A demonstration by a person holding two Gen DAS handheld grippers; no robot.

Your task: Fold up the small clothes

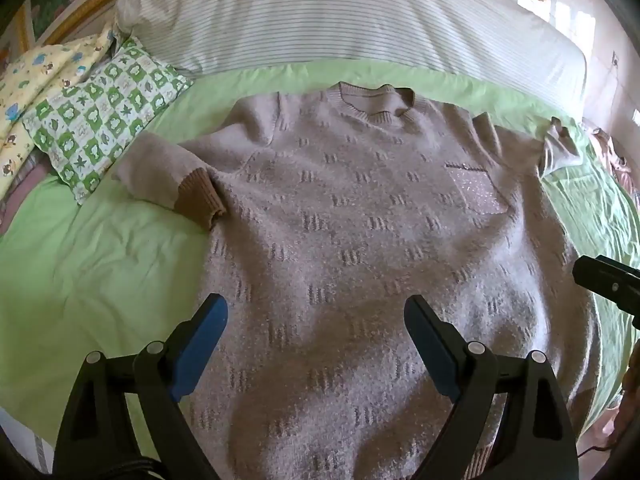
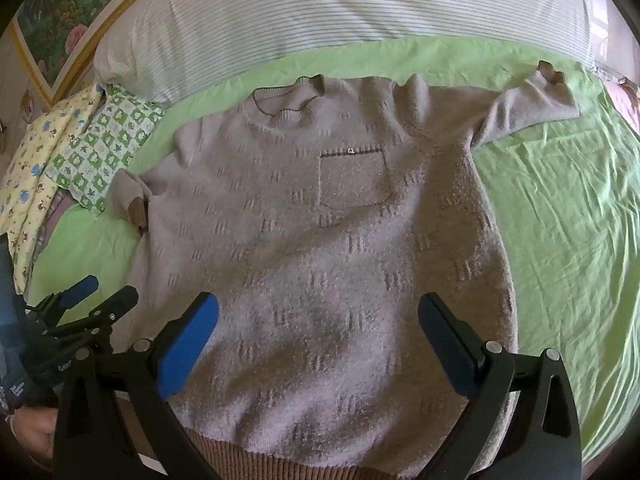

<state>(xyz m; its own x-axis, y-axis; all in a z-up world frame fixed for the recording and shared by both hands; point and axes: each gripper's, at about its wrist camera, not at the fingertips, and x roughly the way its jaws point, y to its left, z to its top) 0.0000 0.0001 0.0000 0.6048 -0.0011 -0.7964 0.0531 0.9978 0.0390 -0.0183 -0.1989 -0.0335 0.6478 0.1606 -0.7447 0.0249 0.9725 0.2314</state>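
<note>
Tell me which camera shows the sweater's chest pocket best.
The right wrist view: the chest pocket sits near the middle, whole outline and top trim clear. The left wrist view shows the same pocket off to the right, foreshortened and glittery, edges harder to trace.

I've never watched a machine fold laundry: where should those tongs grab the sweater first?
Probably the brown cuff of the sleeve bent against the sweater, approached from the open green sheet side. Its ribbed edge stands up slightly, giving something to pinch.
</note>
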